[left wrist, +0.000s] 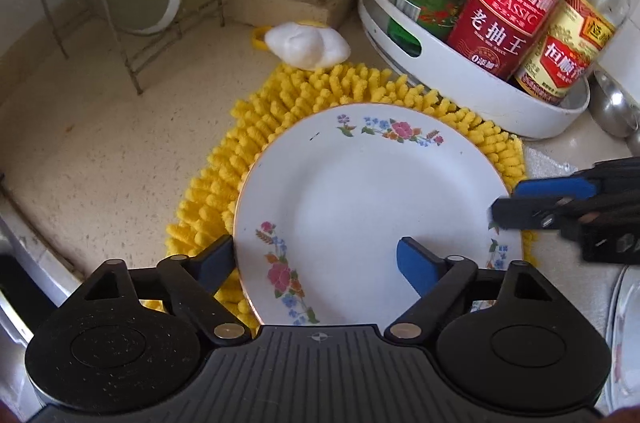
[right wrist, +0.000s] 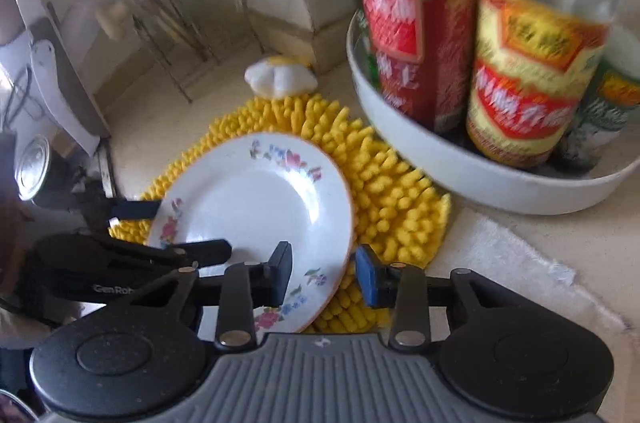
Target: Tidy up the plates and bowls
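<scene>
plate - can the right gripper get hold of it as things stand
Probably yes. The right gripper is open and already straddles the rim of the plate, one finger over the plate and one outside over the yellow mat. The bottle tray sits clear behind. The left gripper straddles another edge.

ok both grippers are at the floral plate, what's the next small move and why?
Probably close the right gripper on the plate rim. Its fingers are open and straddle the near edge, one over the plate face, the blue one outside over the yellow mat. The left gripper also brackets the opposite rim, open, so neither has a hold yet; lifting needs a pinch first.
</scene>
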Available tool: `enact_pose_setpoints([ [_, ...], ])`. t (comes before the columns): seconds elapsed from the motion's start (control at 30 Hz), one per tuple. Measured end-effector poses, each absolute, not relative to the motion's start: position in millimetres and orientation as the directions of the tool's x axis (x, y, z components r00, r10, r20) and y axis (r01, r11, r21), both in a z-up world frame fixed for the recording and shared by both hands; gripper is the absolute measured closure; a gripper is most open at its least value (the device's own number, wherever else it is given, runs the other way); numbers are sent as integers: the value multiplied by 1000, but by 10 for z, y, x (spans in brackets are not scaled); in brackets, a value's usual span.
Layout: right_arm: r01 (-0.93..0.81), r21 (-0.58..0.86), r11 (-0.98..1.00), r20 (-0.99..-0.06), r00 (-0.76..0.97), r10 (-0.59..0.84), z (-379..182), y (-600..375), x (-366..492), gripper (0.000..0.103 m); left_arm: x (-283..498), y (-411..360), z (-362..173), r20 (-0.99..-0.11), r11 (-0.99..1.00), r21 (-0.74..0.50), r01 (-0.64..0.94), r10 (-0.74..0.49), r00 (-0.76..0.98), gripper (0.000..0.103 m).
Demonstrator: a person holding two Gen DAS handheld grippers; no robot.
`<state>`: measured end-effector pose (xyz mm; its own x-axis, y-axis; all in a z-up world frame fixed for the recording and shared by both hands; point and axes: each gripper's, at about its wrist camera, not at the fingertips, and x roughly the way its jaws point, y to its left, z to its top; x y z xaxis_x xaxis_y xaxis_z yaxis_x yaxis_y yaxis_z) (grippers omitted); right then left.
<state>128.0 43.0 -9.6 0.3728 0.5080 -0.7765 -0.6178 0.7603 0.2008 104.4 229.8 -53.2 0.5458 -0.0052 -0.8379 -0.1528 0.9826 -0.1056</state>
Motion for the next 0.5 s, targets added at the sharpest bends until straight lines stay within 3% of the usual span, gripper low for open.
enact_pose_setpoints([
  [0.3,-660,268,702,-758,306,576,-192,585,1307,51,1038,2303,-549,-836,985,-111,-130,-22,549,12],
  [0.37,-657,320,683,-760,252,599,-243,616,1319,55,1046,2276,-557,-832,988,-102,-115,-21,555,11],
  [0.5,-653,272,707,-721,349,599,4,404,1201,56,1028,2362,-582,-832,983,-134,-124,-44,553,10],
])
